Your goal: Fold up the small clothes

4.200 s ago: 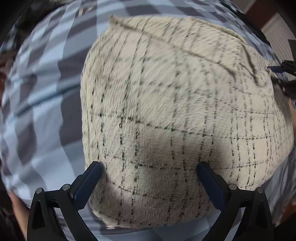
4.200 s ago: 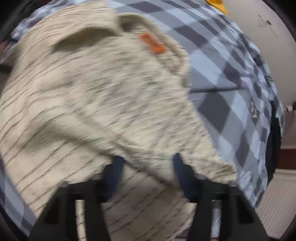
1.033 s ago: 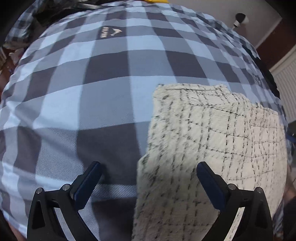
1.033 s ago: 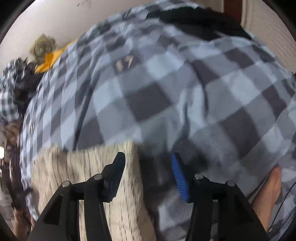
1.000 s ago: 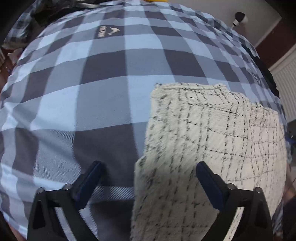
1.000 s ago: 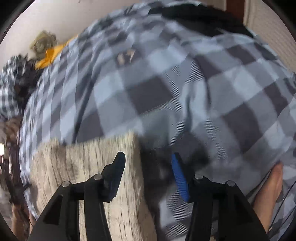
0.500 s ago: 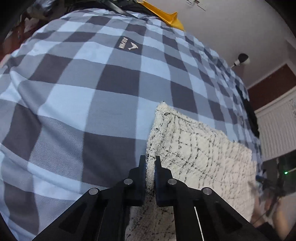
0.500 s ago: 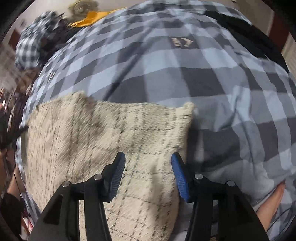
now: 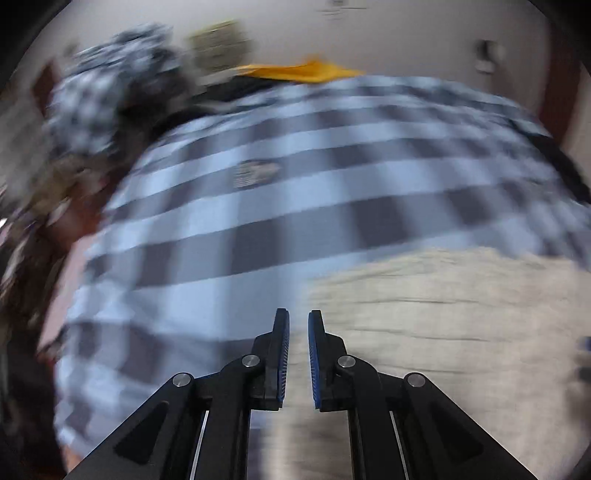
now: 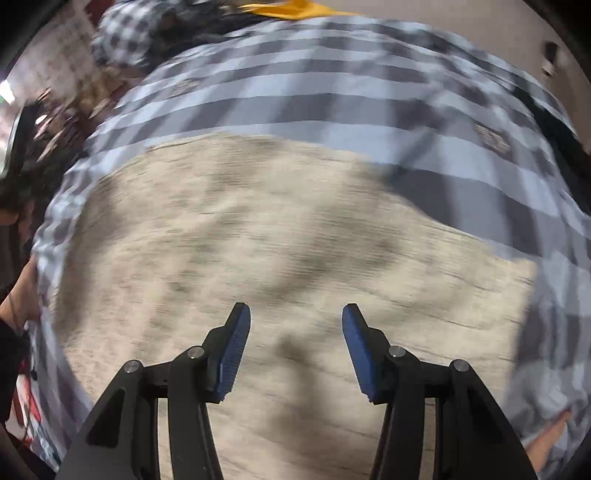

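A second ago the left hand-held gripper stood wide over the cream garment; now narrow and empty, garment lower right. Right hand-held gripper stays half-open above the garment on the checked bed.

1. We are looking down past the right gripper, its blue-padded jaws standing apart with nothing between them.
2. Below it, the cream checked garment is lying blurred on the blue-grey plaid bedcover.
3. A yellow item is showing at the top edge.
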A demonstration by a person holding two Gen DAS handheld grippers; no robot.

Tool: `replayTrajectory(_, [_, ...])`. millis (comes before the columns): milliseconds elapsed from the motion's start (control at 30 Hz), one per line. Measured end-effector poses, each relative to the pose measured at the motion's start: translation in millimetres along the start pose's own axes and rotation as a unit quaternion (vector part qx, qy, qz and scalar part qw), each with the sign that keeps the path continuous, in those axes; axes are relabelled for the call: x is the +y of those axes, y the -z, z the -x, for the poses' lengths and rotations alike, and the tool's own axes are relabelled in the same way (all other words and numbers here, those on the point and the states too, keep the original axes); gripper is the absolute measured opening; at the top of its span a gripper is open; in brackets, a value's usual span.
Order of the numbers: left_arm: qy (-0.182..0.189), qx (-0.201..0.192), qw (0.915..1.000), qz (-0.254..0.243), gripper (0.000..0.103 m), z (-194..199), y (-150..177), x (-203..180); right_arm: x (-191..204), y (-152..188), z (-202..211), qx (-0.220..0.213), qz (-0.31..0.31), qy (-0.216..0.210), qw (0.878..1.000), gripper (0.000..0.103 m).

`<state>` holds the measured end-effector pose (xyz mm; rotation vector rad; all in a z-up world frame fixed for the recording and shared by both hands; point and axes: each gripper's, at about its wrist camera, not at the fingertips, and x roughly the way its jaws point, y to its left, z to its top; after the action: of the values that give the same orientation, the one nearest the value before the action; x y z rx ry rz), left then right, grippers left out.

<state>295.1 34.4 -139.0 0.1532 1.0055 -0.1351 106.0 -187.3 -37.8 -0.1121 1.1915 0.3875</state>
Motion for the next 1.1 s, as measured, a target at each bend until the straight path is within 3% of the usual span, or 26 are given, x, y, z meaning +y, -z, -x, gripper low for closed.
replayTrajectory(67, [0.078,0.026,0.9953,-0.051,0.009,-5,6,-36,24,-1,-13,0.011,0.025,-0.015,1.0,0.047])
replayTrajectory(100, [0.118,0.048,0.989,-0.075,0.009,-12,12,-56,34,-1,-23,0.023,0.039,-0.018,0.999,0.047])
replayTrajectory(167, [0.157,0.088,0.9782,-0.103,0.009,-28,27,-84,45,2,-43,0.053,0.059,-0.008,0.997,0.047])
replayTrajectory(233, [0.129,0.106,0.9776,-0.128,0.009,-47,45,-101,42,5,-53,0.061,0.069,-0.006,0.996,0.047])
replayTrajectory(300, [0.124,0.086,0.9792,-0.136,0.01,-52,53,-98,23,5,-52,0.065,0.064,-0.027,0.995,0.048])
replayTrajectory(367, [0.11,0.065,0.9813,-0.144,0.009,-51,55,-85,-6,6,-48,0.071,0.045,-0.017,0.996,0.048])
replayTrajectory(433, [0.02,0.045,0.988,-0.147,0.01,-54,52,-60,-39,8,-42,0.073,0.016,0.022,0.997,0.048])
replayTrajectory(500, [-0.063,0.051,0.9891,-0.123,0.01,-65,48,-23,-86,13,-36,0.075,-0.034,0.056,0.995,0.048])
replayTrajectory(533, [-0.073,0.057,0.9911,-0.096,0.011,-71,48,6,-111,17,-31,0.074,-0.069,0.06,0.993,0.048])
replayTrajectory(600, [-0.034,0.054,0.9967,-0.05,0.011,-70,47,43,-162,26,-19,0.077,-0.149,0.12,0.978,0.049])
replayTrajectory(633, [-0.064,0.06,0.9951,-0.045,0.013,-70,47,53,-181,31,-11,0.071,-0.189,0.123,0.972,0.049])
replayTrajectory(667, [-0.072,0.059,0.9946,-0.045,0.033,-68,45,57,-201,37,3,0.05,-0.241,0.117,0.962,0.049])
replayTrajectory(700, [-0.089,0.048,0.9941,-0.04,0.044,-61,40,61,-209,40,14,0.029,-0.266,0.115,0.957,0.049])
replayTrajectory(767, [-0.11,-0.005,0.9936,-0.024,0.044,-40,22,58,-210,40,35,-0.014,-0.287,0.115,0.951,0.049])
replayTrajectory(833, [-0.076,-0.038,0.9964,-0.004,0.052,-25,7,49,-191,28,48,-0.045,-0.265,0.116,0.956,0.049])
replayTrajectory(900, [0.002,-0.055,0.9983,0.018,0.09,-15,-7,30,-158,14,50,-0.065,-0.229,0.102,0.966,0.049])
replayTrajectory(967, [0.091,-0.044,0.9947,0.018,0.099,-15,-11,5,-123,-1,37,-0.058,-0.187,0.081,0.977,0.049])
replayTrajectory(1033, [0.163,-0.012,0.9866,0.002,0.099,-25,-11,-23,-87,-14,19,-0.041,-0.14,0.056,0.988,0.049])
replayTrajectory(1100, [0.176,0.017,0.9842,-0.005,0.099,-42,-8,-46,-70,-25,1,-0.02,-0.111,0.032,0.993,0.049])
